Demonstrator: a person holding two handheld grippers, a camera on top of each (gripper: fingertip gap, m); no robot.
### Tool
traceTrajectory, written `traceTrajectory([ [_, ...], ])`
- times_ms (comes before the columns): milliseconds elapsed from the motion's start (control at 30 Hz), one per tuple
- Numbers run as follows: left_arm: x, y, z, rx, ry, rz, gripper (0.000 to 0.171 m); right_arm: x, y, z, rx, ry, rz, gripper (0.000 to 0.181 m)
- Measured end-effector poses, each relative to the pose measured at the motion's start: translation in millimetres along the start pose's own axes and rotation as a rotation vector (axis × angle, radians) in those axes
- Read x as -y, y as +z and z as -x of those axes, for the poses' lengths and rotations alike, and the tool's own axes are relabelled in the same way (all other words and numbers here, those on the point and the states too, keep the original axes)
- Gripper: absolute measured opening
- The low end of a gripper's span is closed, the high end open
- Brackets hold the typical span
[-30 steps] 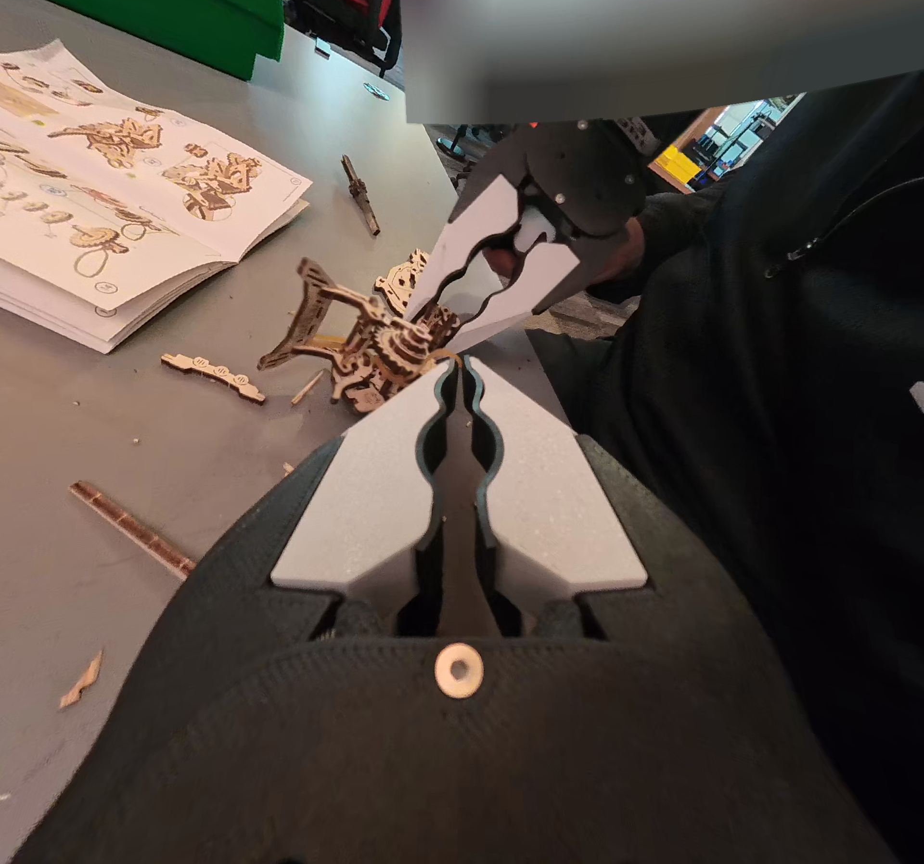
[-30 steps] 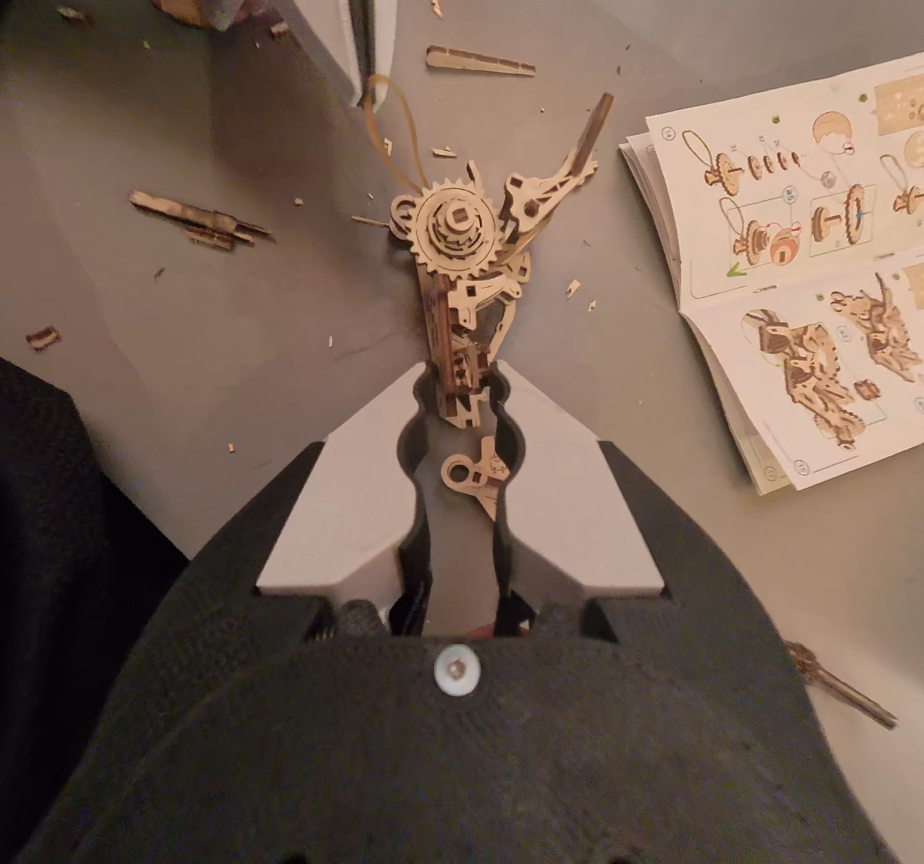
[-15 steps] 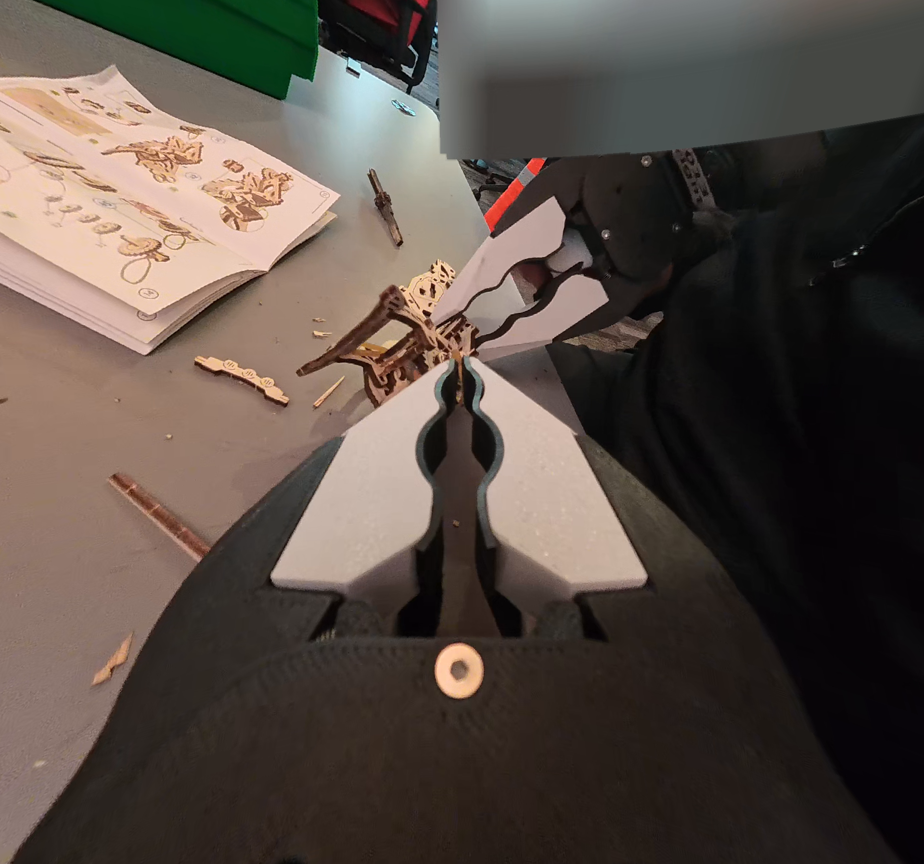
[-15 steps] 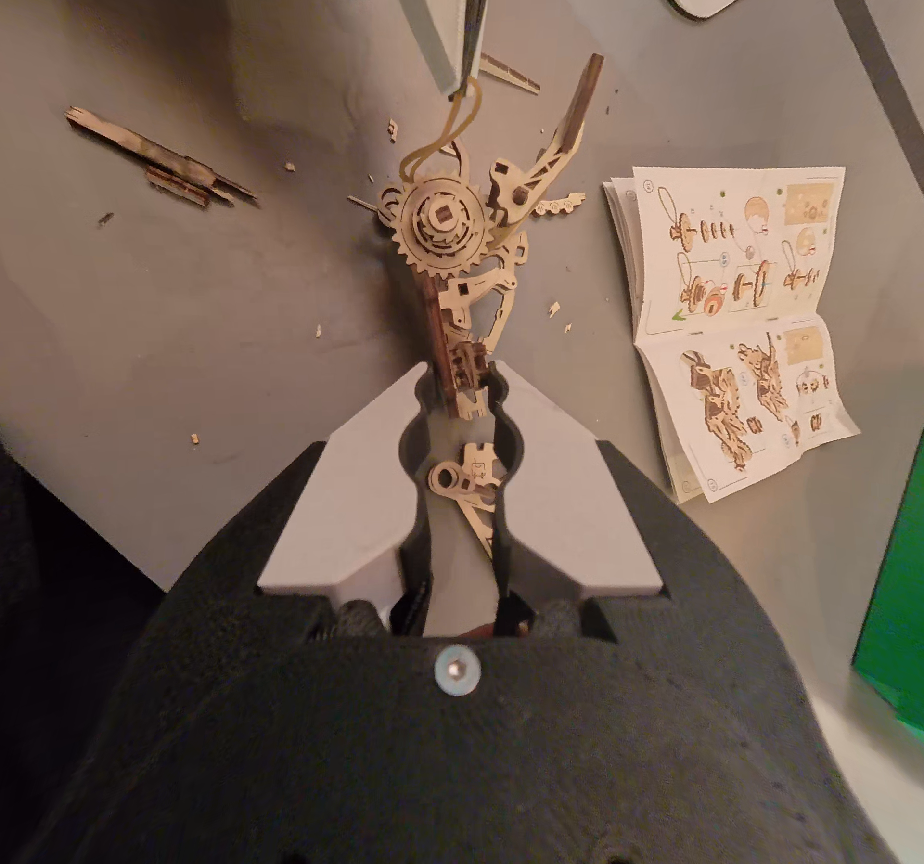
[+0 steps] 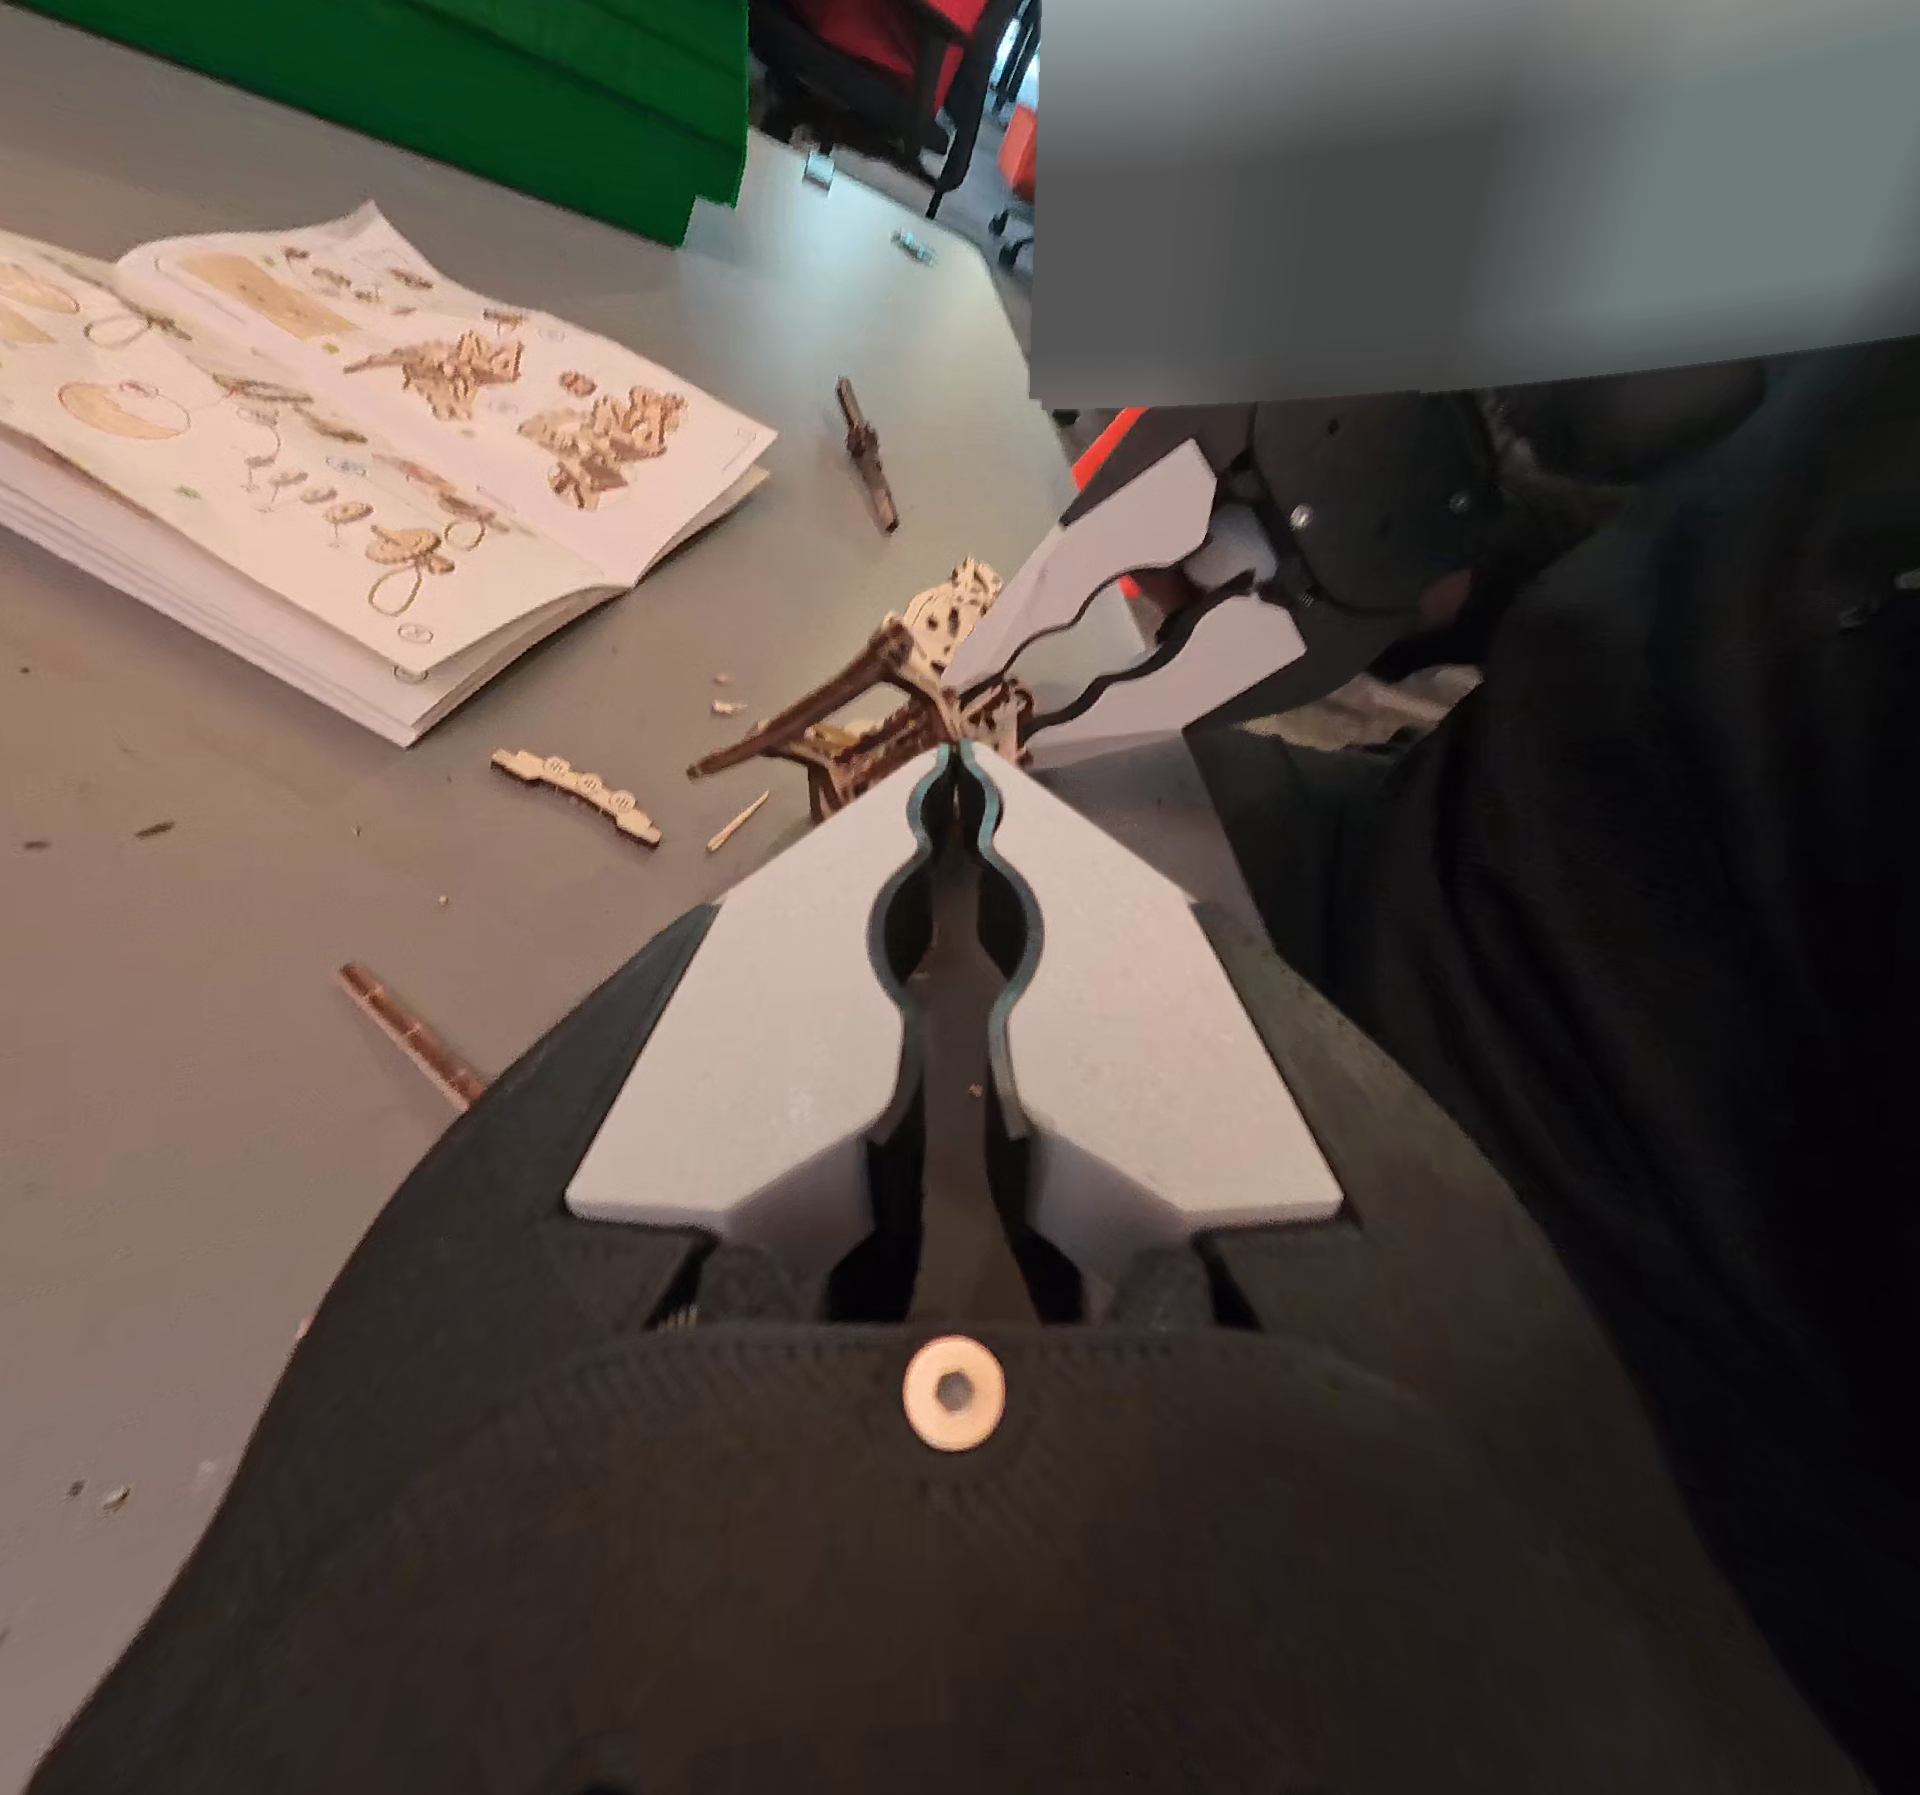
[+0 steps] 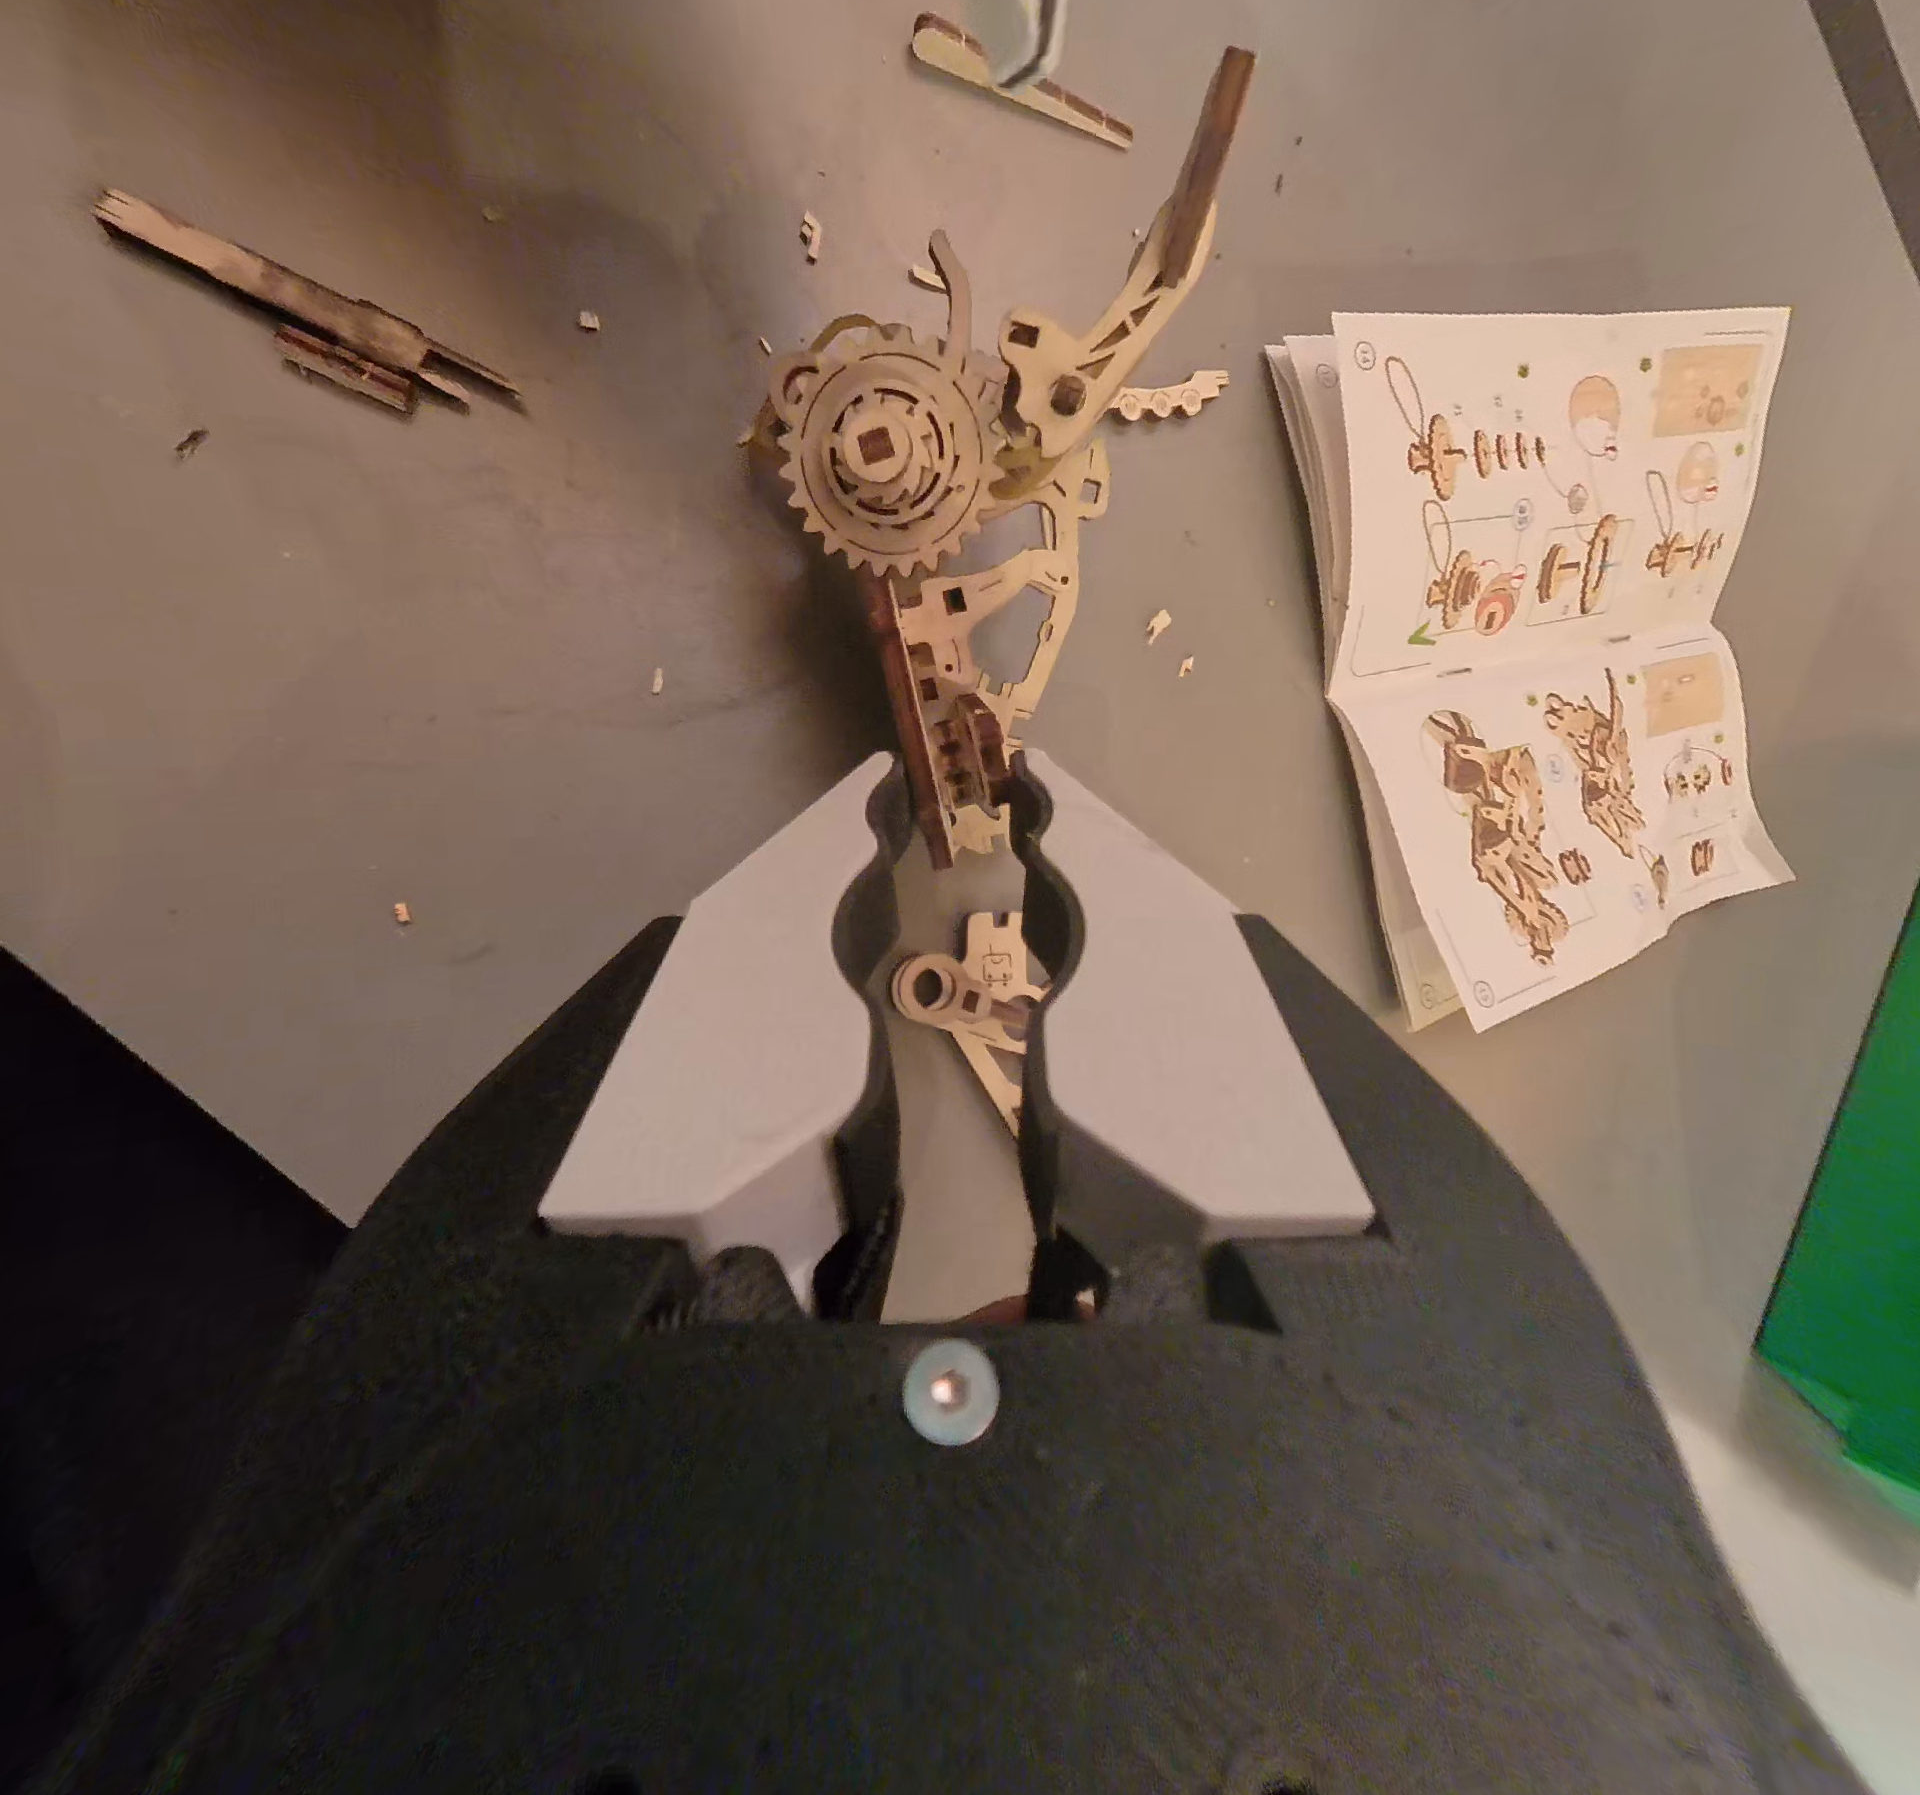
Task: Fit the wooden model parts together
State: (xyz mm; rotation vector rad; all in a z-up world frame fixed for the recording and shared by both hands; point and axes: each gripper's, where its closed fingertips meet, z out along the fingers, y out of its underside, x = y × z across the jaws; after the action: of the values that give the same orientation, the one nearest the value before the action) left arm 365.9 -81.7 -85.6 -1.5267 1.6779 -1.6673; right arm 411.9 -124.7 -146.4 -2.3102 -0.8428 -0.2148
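Note:
The wooden model (image 6: 935, 540) is a part-built assembly with a toothed gear (image 6: 883, 467) and a long lever arm (image 6: 1174, 218). My right gripper (image 6: 961, 800) is shut on the model's lower end and holds it above the grey table (image 6: 416, 654). A small wooden part (image 6: 977, 987) shows deeper between its fingers. My left gripper (image 5: 958, 763) is shut, and nothing shows between its tips. It shows in the right wrist view (image 6: 1029, 41), beyond the gear and apart from it. In the left wrist view the model (image 5: 862, 717) sits just past my left tips, held by the right gripper (image 5: 1003, 701).
An open instruction booklet (image 5: 364, 457) (image 6: 1538, 654) lies on the table. Loose wooden strips (image 5: 577, 789) (image 5: 410, 1033) (image 6: 301, 301) (image 6: 1029, 98) and chips are scattered around. A green box (image 5: 416, 10) (image 6: 1849, 1226) stands at the table's far side. A person in dark clothing (image 5: 1558, 914) is close.
The yellow rubber band that ran from my left tips to the gear no longer shows. My left gripper has drawn away from the gear. My right gripper has lifted the model higher.

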Motion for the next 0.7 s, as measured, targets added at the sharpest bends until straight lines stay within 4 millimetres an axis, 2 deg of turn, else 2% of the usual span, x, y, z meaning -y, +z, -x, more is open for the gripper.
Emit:
traceTrajectory([
  [100, -9.7, 2.3, -0.9, 0.002, -0.002, 0.065, 0.001, -2.0, -0.1, -1.5, 0.007, 0.023, 0.001, 0.015],
  [200, -21.4, 6.3, -0.7, 0.024, 0.017, 0.14, 0.009, -3.1, 0.0, -3.4, 0.02, 0.065, -0.01, 0.014],
  [400, -23.1, 21.6, 3.5, 0.149, 0.143, 0.203, 0.036, -2.5, 0.7, -3.4, 0.035, 0.107, -0.008, 0.014],
  [533, -32.3, 22.0, 15.8, 0.233, 0.182, 0.261, 0.041, -2.1, 1.0, -2.9, 0.083, 0.193, -0.028, 0.013],
  [700, -20.8, 15.4, 18.4, 0.252, 0.17, 0.195, 0.038, 0.3, -1.1, -13.5, 0.128, 0.32, -0.078, 0.013],
])
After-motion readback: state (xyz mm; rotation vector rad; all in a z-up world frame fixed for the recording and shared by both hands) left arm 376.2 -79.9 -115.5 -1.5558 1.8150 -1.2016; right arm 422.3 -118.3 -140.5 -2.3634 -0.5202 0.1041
